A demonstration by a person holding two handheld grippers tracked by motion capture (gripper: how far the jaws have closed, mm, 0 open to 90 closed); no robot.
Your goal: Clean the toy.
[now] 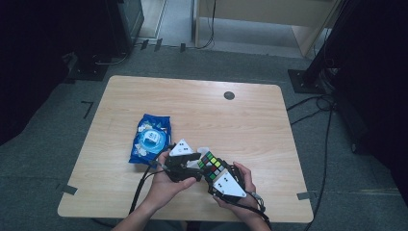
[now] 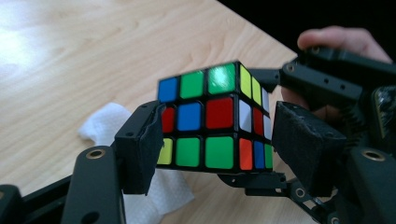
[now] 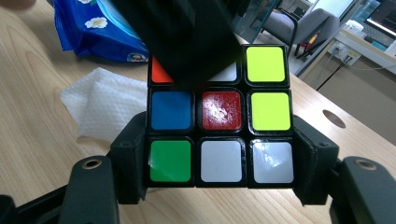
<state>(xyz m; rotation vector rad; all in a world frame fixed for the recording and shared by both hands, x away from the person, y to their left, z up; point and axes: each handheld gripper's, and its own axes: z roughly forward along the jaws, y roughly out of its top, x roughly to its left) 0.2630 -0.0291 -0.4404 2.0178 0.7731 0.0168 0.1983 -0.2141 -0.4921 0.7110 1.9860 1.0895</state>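
Rubik's cube [image 1: 210,165] at table's [image 1: 250,125] near edge: right gripper [image 1: 217,179] clamps it; left gripper [image 1: 188,162] jaws straddle it, grip uncertain. White tissue [image 3: 100,109] just beyond cube, blue wipes pack [image 1: 150,138] farther. Grey carpet [image 1: 43,144] around.

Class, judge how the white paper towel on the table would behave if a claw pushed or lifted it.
The paper towel looks thin, folded and crumpled, so it would probably drape limply when lifted. Pushed, it would likely bunch or slide rather than roll. It seems very light.
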